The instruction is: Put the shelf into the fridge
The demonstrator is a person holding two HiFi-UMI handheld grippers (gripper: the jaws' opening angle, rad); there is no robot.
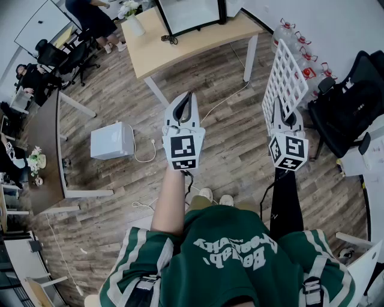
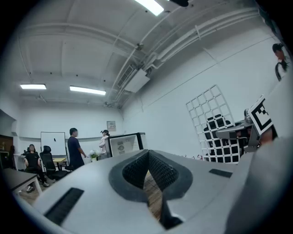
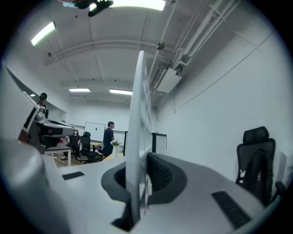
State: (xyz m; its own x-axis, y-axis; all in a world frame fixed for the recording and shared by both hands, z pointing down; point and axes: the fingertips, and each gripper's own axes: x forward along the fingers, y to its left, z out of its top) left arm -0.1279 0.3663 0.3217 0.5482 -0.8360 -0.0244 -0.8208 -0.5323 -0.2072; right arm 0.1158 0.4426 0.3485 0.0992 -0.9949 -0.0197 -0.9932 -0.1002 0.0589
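The shelf [image 1: 287, 75] is a white wire grid held upright at the right, above the wooden floor. My right gripper [image 1: 282, 111] is shut on its lower edge. In the right gripper view the shelf [image 3: 137, 114] stands edge-on between the pads of the right gripper [image 3: 138, 176]. My left gripper [image 1: 188, 96] hangs in mid-air to the shelf's left, shut and holding nothing. The left gripper view shows that gripper's jaws [image 2: 148, 161] together, with the shelf [image 2: 210, 119] off to the right. The fridge [image 1: 192, 15], black-framed with a glass door, stands on a table straight ahead.
The fridge's wooden table [image 1: 180, 51] also carries a white vase of flowers [image 1: 133, 21]. A small white box [image 1: 112, 141] and loose cables lie on the floor at the left. A black office chair [image 1: 348, 111] and water bottles [image 1: 300, 42] stand right. People sit at desks far left.
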